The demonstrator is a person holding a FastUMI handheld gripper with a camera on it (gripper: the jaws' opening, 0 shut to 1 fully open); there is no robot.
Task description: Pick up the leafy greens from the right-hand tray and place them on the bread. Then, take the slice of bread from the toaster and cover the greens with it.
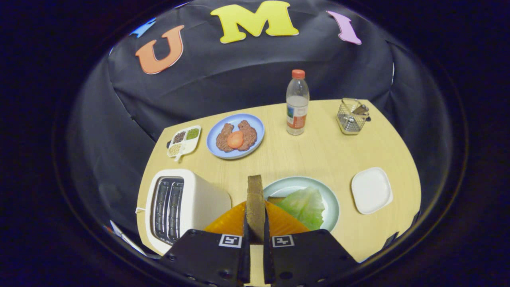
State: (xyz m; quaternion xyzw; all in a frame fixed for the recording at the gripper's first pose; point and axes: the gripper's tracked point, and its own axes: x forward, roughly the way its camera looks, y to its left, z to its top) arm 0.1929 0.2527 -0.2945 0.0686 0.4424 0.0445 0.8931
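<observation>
My gripper (255,229) is shut on a slice of brown bread (255,203), held upright and edge-on between the fingers. Just beyond it and a little to the right lies a pale green plate (297,184) with a leaf of greens (303,207) on top of another slice of bread (275,199), of which only a corner shows. The white toaster (181,205) stands to the left of the fingers, its two slots empty. A white square tray (371,190) sits empty to the right of the plate.
Further back on the wooden table (318,155) are a blue plate with meat patties and a tomato slice (236,136), a small divided dish of seasonings (183,141), a water bottle (297,103) and a metal wire basket (351,116). An orange surface (281,223) lies under the fingers.
</observation>
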